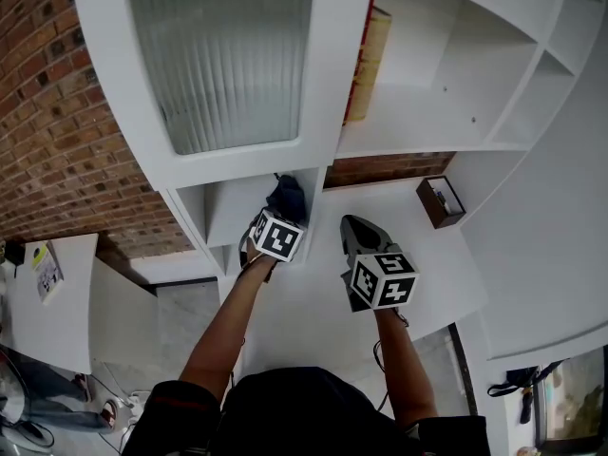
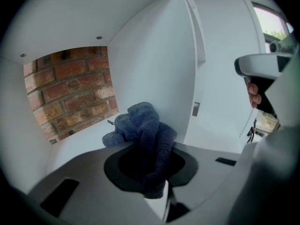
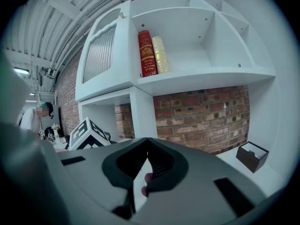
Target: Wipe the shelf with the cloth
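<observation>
A dark blue cloth (image 1: 288,196) is bunched up at the mouth of a small low compartment of the white shelf unit (image 1: 236,213). My left gripper (image 1: 282,211) is shut on it. In the left gripper view the cloth (image 2: 143,125) bulges out of the jaws and hangs over the compartment floor (image 2: 77,146), with bare brick behind. My right gripper (image 1: 359,232) hovers over the white counter (image 1: 313,302) to the right of the compartment, shut and holding nothing. In the right gripper view its jaws (image 3: 147,140) meet at the tips.
A red book (image 3: 148,53) and a gold book (image 3: 161,54) stand on the upper shelf beside a ribbed glass door (image 1: 223,55). A small brown box (image 1: 439,200) sits at the counter's right end. A divider wall (image 1: 312,207) separates the compartment from the counter.
</observation>
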`<action>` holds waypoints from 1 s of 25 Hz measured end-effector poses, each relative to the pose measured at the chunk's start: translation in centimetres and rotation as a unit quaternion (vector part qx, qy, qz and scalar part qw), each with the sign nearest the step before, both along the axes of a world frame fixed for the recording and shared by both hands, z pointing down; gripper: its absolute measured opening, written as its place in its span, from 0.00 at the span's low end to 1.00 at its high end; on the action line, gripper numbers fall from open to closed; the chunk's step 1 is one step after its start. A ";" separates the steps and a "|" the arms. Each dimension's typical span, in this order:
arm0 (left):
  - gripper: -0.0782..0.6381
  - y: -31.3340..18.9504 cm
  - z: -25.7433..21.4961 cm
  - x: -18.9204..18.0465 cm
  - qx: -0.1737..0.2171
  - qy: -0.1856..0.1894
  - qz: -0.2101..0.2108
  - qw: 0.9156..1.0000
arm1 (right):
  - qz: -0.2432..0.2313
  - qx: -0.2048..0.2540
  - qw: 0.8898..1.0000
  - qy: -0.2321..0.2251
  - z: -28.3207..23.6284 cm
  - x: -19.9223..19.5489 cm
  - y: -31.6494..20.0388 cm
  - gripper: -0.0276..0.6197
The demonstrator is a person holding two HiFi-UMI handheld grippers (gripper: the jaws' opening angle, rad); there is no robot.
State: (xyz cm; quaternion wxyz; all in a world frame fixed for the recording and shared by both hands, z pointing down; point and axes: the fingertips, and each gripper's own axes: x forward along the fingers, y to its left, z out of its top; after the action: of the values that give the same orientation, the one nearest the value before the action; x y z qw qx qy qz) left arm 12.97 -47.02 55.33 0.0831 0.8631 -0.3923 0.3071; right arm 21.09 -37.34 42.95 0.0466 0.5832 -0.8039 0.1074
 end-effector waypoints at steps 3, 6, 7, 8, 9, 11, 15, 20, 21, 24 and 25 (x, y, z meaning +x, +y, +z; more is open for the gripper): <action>0.21 0.1 0.0 0.8 0.000 -0.002 0.009 1.000 | 0.006 -0.001 1.000 0.001 0.0 0.5 0.1 0.07; 0.21 0.1 0.0 1.3 -0.002 -0.003 0.014 1.000 | 0.010 -0.001 1.000 0.001 0.1 0.8 0.2 0.07; 0.21 0.0 0.0 1.4 -0.002 -0.004 0.014 1.000 | 0.012 -0.001 1.000 0.001 0.2 0.9 0.2 0.07; 0.21 0.0 0.1 1.4 -0.003 -0.005 0.014 1.000 | 0.013 -0.002 1.000 0.001 0.2 1.0 0.2 0.07; 0.21 0.0 0.1 1.4 -0.004 -0.005 0.014 1.000 | 0.014 -0.002 1.000 0.000 0.3 1.2 0.1 0.07; 0.21 0.0 0.1 1.5 -0.005 -0.004 0.014 1.000 | 0.016 -0.003 1.000 -0.001 0.3 1.3 0.1 0.07; 0.21 -0.1 -0.1 1.1 -0.004 0.000 0.010 1.000 | 0.012 -0.003 1.000 -0.001 0.3 1.0 0.0 0.07; 0.21 -0.3 -0.1 0.2 -0.005 0.006 -0.005 1.000 | 0.006 -0.002 1.000 -0.001 0.2 0.7 -0.3 0.07; 0.21 -0.4 -0.1 0.0 -0.005 0.007 -0.008 1.000 | 0.004 -0.002 1.000 -0.001 0.2 0.5 -0.3 0.07; 0.21 -0.5 -0.1 -0.6 -0.008 0.009 -0.015 1.000 | -0.001 -0.001 1.000 0.000 0.2 0.2 -0.4 0.07; 0.21 -0.5 -0.1 -0.9 -0.010 0.009 -0.017 1.000 | -0.003 -0.002 1.000 0.000 0.2 0.0 -0.5 0.07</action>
State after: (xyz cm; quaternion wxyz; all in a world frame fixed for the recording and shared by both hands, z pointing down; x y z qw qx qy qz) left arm 12.11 -47.50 55.22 0.1003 0.8582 -0.4032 0.3015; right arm 21.13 -37.80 43.12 0.0479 0.5804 -0.8057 0.1084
